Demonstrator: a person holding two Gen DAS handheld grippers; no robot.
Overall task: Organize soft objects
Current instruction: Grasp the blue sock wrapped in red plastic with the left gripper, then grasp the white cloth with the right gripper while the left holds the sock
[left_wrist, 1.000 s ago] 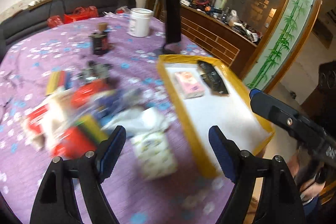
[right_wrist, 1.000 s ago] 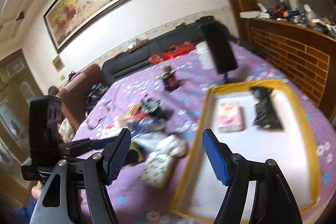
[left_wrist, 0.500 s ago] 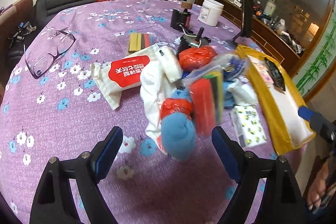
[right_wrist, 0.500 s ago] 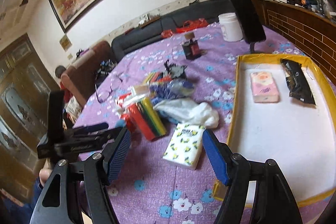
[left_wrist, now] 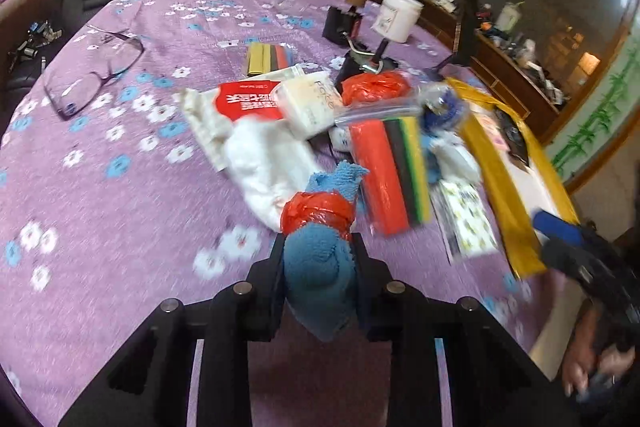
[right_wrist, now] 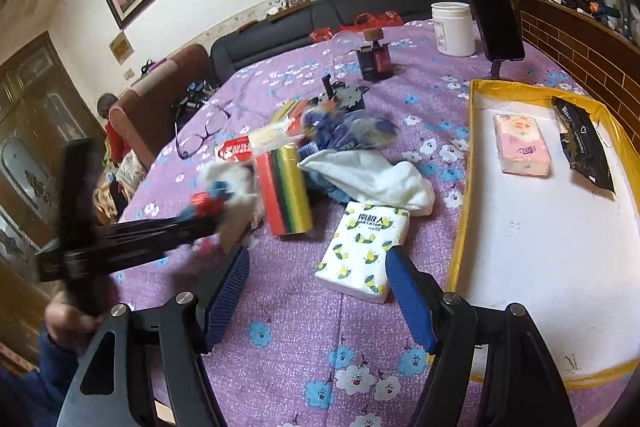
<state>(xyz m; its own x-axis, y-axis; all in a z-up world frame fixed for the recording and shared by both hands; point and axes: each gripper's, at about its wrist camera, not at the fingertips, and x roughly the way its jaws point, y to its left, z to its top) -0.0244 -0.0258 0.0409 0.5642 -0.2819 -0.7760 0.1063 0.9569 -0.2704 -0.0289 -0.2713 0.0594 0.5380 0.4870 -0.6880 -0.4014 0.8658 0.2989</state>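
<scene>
On the purple tablecloth (left_wrist: 100,187), white tub (left_wrist: 310,103) reads "Fiore".

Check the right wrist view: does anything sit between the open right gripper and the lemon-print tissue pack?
Nothing visible does. The right gripper is open, and the white tissue pack with yellow lemon print lies just ahead of its blue fingers on bare purple floral tablecloth. A white cloth touches the pack's far edge only.

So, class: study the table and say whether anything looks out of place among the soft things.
The glasses lie on the cloth left of the pile; they are hard. The rest sits in a jumbled heap, and only two packs are in the tray.
</scene>
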